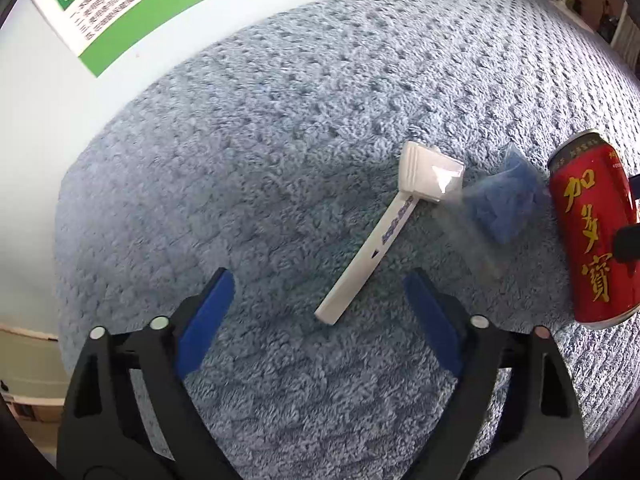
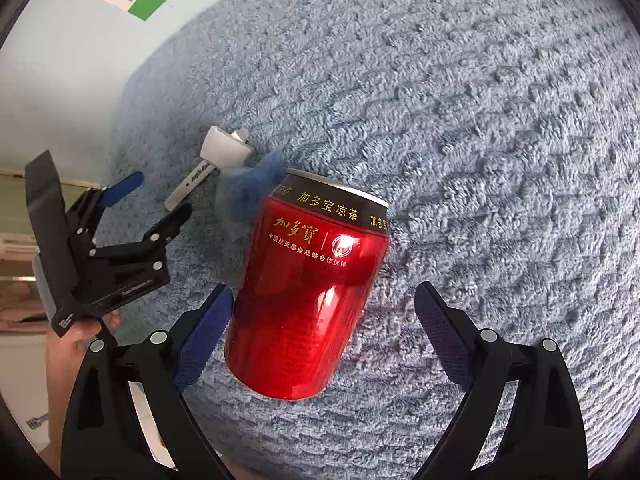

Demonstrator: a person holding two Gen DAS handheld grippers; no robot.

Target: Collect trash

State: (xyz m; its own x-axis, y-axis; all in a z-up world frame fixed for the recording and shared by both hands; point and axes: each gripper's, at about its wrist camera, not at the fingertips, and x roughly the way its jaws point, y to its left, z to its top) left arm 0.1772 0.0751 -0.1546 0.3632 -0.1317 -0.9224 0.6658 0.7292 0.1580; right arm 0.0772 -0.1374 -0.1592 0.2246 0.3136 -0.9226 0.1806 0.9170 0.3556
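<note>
A white plastic razor-like tool (image 1: 374, 248) lies on the blue-grey fluffy rug (image 1: 280, 140), its head far from me. My left gripper (image 1: 320, 296) is open and empty, its jaws on either side of the handle's near end. A clear plastic wrapper (image 1: 500, 208) lies beside the tool's head. A red drink can (image 1: 592, 232) lies on the rug at the right. In the right wrist view the can (image 2: 308, 284) lies between the open jaws of my right gripper (image 2: 324, 320). The tool (image 2: 212, 168), the wrapper (image 2: 248, 192) and my left gripper (image 2: 156, 204) show there too.
The rug (image 2: 480, 140) ends at a pale floor on the left. A green-and-white printed sheet (image 1: 120, 4) lies past its far left edge. Wooden furniture (image 1: 600, 4) stands at the far right. A hand (image 2: 76, 336) holds the left gripper.
</note>
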